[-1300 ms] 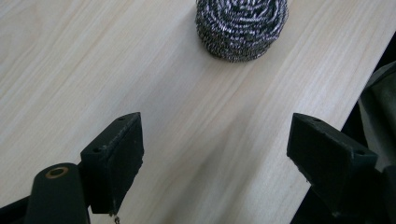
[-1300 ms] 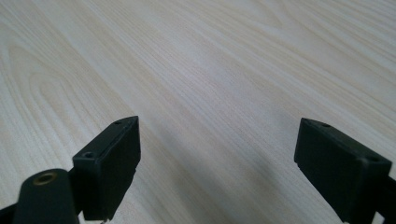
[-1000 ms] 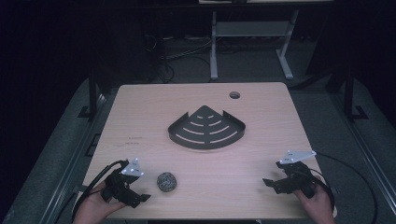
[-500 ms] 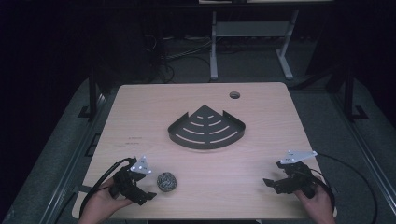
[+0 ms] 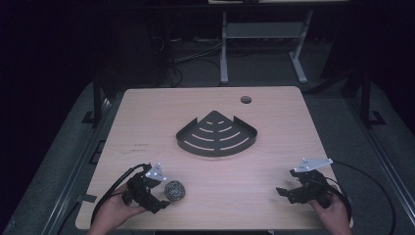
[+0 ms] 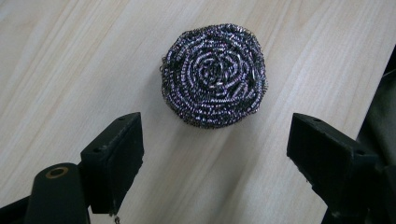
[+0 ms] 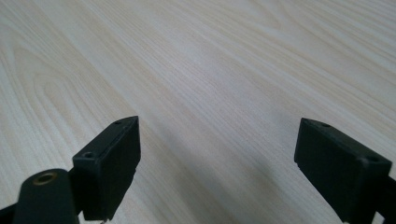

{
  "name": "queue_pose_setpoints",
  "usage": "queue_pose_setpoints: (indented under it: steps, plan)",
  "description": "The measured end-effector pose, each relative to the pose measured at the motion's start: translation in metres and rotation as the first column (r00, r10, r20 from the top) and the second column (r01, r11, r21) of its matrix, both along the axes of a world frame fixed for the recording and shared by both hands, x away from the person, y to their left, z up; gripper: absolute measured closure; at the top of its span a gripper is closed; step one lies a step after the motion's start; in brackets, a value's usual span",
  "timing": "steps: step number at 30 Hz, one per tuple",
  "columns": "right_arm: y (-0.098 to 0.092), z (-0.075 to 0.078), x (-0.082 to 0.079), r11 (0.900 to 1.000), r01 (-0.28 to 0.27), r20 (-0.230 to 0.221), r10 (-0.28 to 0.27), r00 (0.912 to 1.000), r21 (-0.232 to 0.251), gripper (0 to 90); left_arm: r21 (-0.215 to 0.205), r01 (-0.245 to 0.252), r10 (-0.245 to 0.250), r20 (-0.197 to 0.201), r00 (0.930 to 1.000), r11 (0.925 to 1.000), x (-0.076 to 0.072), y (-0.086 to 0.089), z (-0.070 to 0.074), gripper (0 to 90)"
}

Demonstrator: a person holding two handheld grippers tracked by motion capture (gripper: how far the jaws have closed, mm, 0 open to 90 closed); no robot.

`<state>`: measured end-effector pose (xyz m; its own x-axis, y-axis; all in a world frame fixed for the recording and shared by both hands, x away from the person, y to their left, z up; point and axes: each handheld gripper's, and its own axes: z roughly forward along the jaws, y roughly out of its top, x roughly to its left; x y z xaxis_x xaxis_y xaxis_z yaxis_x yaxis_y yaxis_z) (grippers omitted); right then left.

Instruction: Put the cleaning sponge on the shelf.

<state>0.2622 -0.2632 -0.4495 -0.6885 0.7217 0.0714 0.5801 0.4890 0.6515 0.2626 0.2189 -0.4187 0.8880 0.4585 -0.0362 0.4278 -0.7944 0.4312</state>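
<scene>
Left gripper (image 6: 215, 140) wide open, steel scourer (image 6: 214, 74) just ahead, untouched; high view adds corner rack (image 5: 217, 133).

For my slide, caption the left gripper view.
Open left gripper poised before a steel wool scourer on the wooden table.

Dim lab or test room, bare wooden table (image 5: 147, 122), cables on floor (image 5: 188, 56), metal stand (image 5: 225, 49)

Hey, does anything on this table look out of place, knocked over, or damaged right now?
Nothing stands out. The steel wool scourer lies intact before the open left gripper, and the black corner rack sits flat mid-table.
</scene>
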Motion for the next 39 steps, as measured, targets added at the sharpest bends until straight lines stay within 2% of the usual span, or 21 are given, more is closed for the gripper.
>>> queue_pose_setpoints:
  steps: [39]
  plan:
    - [0.0, 0.0, -0.001, 1.0, -0.001, 0.001, 0.001, 1.0, 0.007, 14.2, 0.016, 0.021, -0.02, -0.032, 0.9993, 0.9997, 0.018, -0.025, -0.011, 18.2]
